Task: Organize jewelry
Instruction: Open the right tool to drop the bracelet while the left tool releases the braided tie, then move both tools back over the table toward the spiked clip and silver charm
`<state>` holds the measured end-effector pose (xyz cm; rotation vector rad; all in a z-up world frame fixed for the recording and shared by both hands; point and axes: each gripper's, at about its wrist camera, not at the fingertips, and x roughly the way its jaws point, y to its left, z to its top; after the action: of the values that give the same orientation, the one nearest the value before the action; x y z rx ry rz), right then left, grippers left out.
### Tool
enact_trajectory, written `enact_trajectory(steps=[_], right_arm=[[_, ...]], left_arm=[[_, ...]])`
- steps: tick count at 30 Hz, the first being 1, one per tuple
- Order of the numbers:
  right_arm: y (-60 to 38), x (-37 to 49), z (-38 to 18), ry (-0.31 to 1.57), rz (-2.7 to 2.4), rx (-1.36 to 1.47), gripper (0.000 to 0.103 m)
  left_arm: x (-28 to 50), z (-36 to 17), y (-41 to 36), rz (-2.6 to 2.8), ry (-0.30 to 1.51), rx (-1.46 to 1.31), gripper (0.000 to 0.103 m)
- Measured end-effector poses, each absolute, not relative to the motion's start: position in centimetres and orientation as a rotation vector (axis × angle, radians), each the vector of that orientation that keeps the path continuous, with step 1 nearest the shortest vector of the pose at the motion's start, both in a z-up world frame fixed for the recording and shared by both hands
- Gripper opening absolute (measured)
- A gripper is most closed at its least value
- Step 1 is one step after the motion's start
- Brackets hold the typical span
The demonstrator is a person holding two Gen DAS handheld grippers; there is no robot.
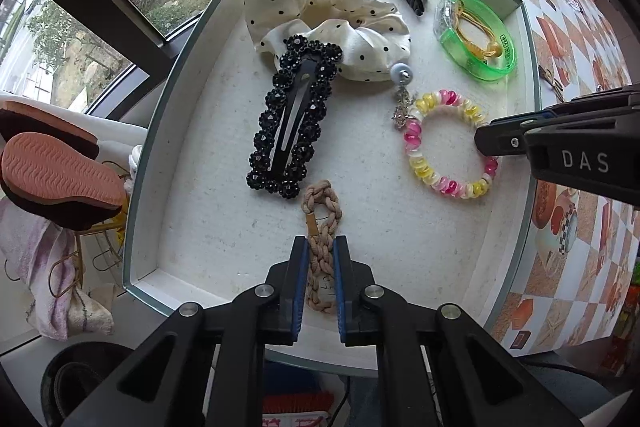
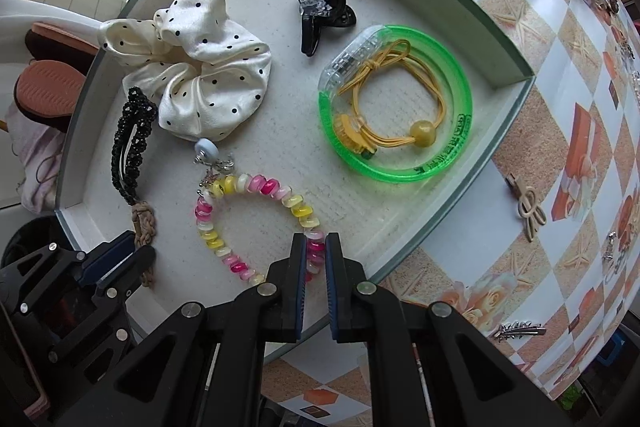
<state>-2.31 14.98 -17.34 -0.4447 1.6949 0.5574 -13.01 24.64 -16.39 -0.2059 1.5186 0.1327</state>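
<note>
Both tongs (image 1: 321, 247) (image 2: 316, 243) grip: braided tie (image 1: 322, 227), coil bracelet (image 2: 256, 223).

The right tongs (image 1: 486, 143) carry the letters "DAS".

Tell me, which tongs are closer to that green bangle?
The right tongs. They grip the pink-and-yellow bead bracelet lying just beside the green bangle. The left tongs sit farther off, clamped on the beige braided band at the tray's near edge.
</note>
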Motion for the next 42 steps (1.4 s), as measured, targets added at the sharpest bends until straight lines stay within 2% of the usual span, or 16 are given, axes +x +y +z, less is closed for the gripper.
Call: enact_trajectory(steps=[3,6,8,10,13,16,23,24,25,26,27,34,37,39,41,42], right_arm=[[15.3,-2.3,-17.3,1.698,0.564,-0.436,0.014],[15.3,-2.0,-16.7,1.687,0.580,-0.413,0.027],[15.3,-1.6,-15.6,1.674,0.585,-0.403,0.040],[15.3,-1.4,-14.9,1.656,0.588,-0.393,0.047],[15.3,-1.2,-13.9,1.631,0.593,-0.378,0.048],[14.4,-0.7,-12.7,1.604,0.585,-0.354,0.054],[11.7,0.7,-11.0,1.585,0.543,-0.278,0.054],[11.2,0.8,-10.9,1.583,0.535,-0.270,0.054],[10.9,0.9,-10.9,1.582,0.529,-0.263,0.054],[10.5,1.1,-10.7,1.582,0.524,-0.255,0.054],[10.1,1.2,-10.6,1.582,0.519,-0.246,0.054],[7.6,1.4,-9.8,1.579,0.490,-0.203,0.054],[5.8,1.5,-9.5,1.570,0.470,-0.172,0.066],[4.4,1.6,-9.3,1.567,0.452,-0.150,0.069],[2.8,1.8,-9.2,1.565,0.424,-0.125,0.085],[2.0,1.9,-9.2,1.560,0.408,-0.108,0.085]], left_arm=[[-12.9,-16.3,24.6,0.137,1.524,-0.204,0.015],[-12.8,-16.2,24.4,0.143,1.527,-0.188,0.015],[-12.7,-15.9,24.2,0.144,1.526,-0.176,0.015],[-12.6,-15.5,23.9,0.148,1.524,-0.166,0.015],[-12.4,-15.0,23.8,0.150,1.527,-0.165,0.015],[-12.2,-14.6,23.9,0.155,1.536,-0.164,0.015],[-11.5,-13.6,23.5,0.165,1.538,-0.133,0.015],[-11.5,-13.5,23.4,0.165,1.537,-0.132,0.029],[-11.4,-13.4,23.3,0.166,1.535,-0.131,0.068],[-11.3,-13.0,23.2,0.171,1.525,-0.123,0.088],[-11.4,-12.7,23.1,0.176,1.509,-0.111,0.103],[-10.2,-11.2,21.3,0.196,1.486,0.009,0.103],[-9.4,-10.2,20.6,0.230,1.461,0.055,0.103],[-8.8,-9.7,20.2,0.251,1.451,0.081,0.103],[-8.0,-9.3,19.8,0.254,1.440,0.091,0.103],[-7.6,-9.1,19.6,0.252,1.439,0.093,0.103]])
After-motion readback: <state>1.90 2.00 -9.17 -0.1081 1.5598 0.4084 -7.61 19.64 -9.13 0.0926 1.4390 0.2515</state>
